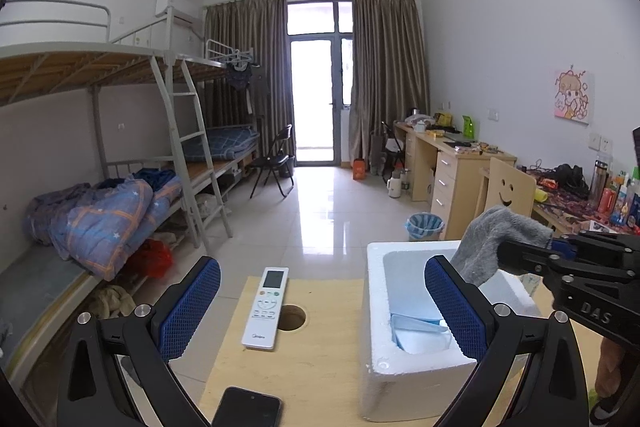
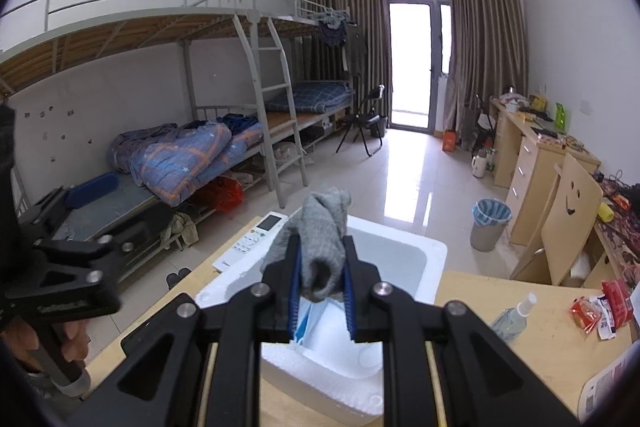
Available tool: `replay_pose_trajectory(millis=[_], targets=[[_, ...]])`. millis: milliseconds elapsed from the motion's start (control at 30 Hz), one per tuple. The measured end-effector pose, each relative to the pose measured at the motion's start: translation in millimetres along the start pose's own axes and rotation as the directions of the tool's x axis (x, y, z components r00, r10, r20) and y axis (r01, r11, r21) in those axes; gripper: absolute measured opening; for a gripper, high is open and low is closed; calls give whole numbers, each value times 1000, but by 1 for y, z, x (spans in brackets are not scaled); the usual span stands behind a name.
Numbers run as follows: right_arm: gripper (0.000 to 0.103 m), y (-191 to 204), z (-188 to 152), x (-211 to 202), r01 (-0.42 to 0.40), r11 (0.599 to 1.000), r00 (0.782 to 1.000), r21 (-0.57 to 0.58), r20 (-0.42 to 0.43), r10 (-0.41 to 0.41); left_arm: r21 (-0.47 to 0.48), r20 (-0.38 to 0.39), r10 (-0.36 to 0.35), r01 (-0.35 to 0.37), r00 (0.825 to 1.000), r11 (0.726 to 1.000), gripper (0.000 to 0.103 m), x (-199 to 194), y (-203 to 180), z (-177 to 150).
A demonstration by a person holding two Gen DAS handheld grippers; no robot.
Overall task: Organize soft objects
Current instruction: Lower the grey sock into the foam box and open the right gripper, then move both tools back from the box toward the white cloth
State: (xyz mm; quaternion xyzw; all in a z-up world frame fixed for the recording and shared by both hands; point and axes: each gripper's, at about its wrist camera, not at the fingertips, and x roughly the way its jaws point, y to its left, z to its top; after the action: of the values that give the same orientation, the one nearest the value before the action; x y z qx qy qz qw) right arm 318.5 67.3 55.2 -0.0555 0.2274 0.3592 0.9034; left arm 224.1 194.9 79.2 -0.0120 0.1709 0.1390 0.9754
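Observation:
My right gripper (image 2: 320, 259) is shut on a grey knitted sock (image 2: 322, 239) and holds it in the air above a white foam box (image 2: 434, 251). In the left wrist view the sock (image 1: 492, 239) hangs over the box (image 1: 374, 307) from the right gripper (image 1: 520, 253). A blue face mask (image 1: 416, 333) lies inside the box; it also shows in the right wrist view (image 2: 310, 319). My left gripper (image 1: 322, 307) is open and empty, low over the wooden table (image 1: 304, 367), its right finger in front of the box.
A white remote control (image 1: 265, 307) lies beside a round hole (image 1: 291, 317) in the table. A black phone (image 1: 248, 407) lies at the front edge. A spray bottle (image 2: 514, 319) and snack packets (image 2: 600, 307) lie right of the box. A bunk bed, desks and a bin stand behind.

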Motion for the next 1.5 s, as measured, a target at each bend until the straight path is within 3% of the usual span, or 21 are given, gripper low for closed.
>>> replay_pose_trajectory(millis=[67,133,167,467,700,1500], targets=[[29,0,-2,2,1,1000,1000,8,-13,-1,-3,-2,-1,1,1000,1000,102,-1,2,-1],[53,-2,-3,5,0,1000,1000,24,-22,0,-4,-4,5,-5,1000,1000,102,-1,4,-2],[58,-4,-4,5,1,999,1000,35,-25,-1,-3,-6,8,-8,1000,1000,102,-1,5,-3],[67,-3,-3,-7,19,999,1000,37,-17,-18,-5,-4,-8,8,1000,1000,102,-9,3,-4],[101,-3,1,-31,59,997,998,49,33,-60,-6,10,-20,20,1000,1000,102,-27,-7,-2],[102,16,-30,-158,102,994,983,40,148,-107,72,96,-92,86,991,994,102,-149,-56,-10]])
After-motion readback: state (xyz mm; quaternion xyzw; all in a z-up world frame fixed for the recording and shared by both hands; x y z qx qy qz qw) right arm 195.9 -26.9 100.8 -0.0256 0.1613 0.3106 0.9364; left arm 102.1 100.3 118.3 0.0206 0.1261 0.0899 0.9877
